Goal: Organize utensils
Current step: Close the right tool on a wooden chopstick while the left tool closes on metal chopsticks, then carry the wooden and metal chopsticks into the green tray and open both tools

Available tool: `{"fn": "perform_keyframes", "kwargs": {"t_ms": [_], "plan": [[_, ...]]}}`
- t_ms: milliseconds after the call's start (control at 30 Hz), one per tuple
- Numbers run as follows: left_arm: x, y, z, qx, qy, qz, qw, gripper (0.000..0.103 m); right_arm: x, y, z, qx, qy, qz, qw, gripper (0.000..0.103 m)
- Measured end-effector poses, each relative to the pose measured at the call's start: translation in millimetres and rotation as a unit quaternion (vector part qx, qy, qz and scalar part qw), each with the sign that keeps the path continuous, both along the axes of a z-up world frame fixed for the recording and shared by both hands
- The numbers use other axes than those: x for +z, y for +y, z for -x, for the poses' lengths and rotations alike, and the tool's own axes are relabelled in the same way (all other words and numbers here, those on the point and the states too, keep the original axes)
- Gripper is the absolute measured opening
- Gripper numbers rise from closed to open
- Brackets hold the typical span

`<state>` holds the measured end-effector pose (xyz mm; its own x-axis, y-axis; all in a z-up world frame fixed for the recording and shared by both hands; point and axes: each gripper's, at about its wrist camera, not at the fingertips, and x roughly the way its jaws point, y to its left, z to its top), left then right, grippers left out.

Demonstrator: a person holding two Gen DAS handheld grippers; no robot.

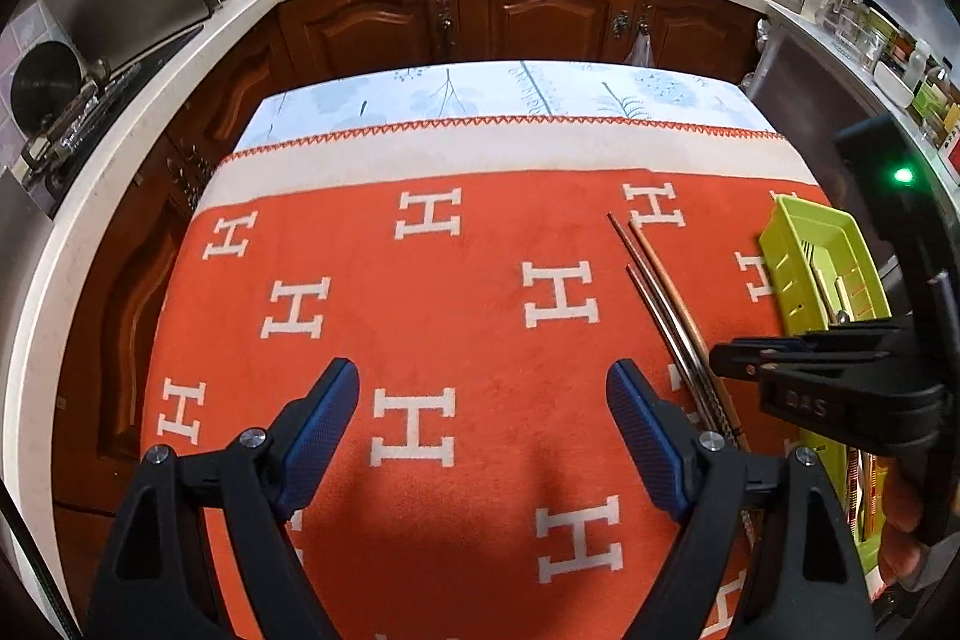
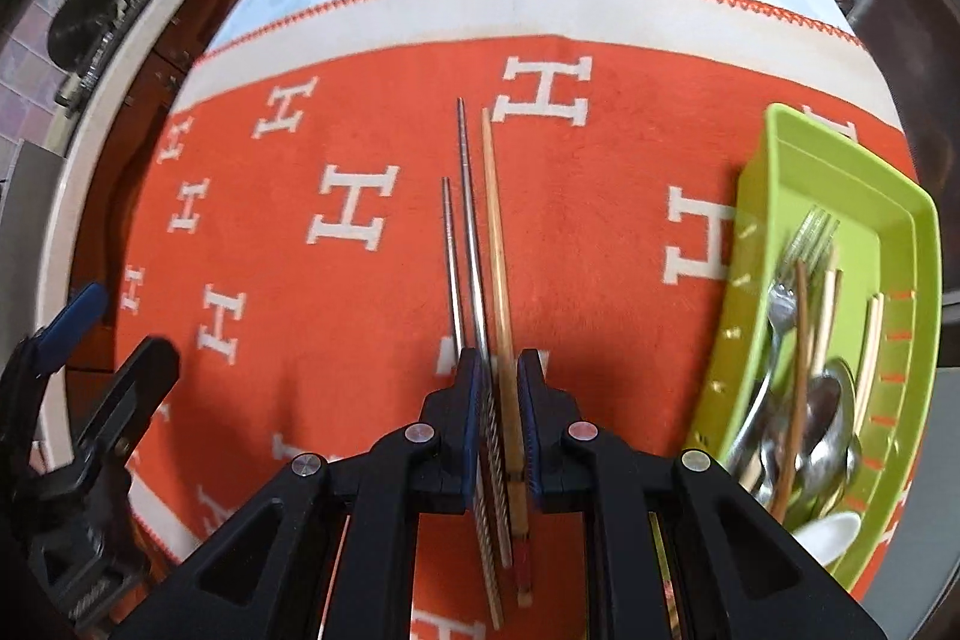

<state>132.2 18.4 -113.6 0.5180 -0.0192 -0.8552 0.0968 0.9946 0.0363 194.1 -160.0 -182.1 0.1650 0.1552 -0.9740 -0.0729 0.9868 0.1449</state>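
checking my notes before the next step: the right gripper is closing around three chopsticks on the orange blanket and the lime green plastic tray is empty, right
Not quite: the lime green plastic tray is not empty. The right wrist view shows a metal fork, spoons and chopsticks in it. The right gripper does straddle the three chopsticks on the orange blanket.

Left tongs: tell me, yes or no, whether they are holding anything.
No: the left tongs stand wide open above the orange blanket, with nothing between their blue pads.

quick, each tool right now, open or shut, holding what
Left tool: open, holding nothing.
Right tool: shut on the metal and wooden chopsticks.
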Motion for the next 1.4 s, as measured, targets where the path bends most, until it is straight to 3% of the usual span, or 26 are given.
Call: {"fn": "perform_keyframes", "kwargs": {"t_ms": [333, 567, 867, 1100, 1400], "plan": [[-13, -1, -7, -0.002, 0.018, 0.023, 0.9996, 0.083, -19, 11, -11, 0.011, -0.001, 0.036, 0.999, 0.008], [-17, -10, -14, -0.006, 0.024, 0.041, 0.9989, 0.083, -18, 8, -4, 0.004, -0.024, 0.029, 0.999, 0.006], [-42, -34, -37, 0.004, 0.082, 0.104, 0.9912, 0.083, 13, -36, 23, -0.063, -0.046, -0.077, 0.994, 0.006], [-72, -59, -47, 0.004, 0.154, 0.124, 0.9802, 0.054, 44, -71, 48, -0.095, -0.075, -0.130, 0.984, 0.006], [-76, -80, -45, 0.009, 0.166, 0.107, 0.9802, 0.051, 53, -101, 72, -0.115, -0.085, -0.145, 0.979, 0.006]]}}
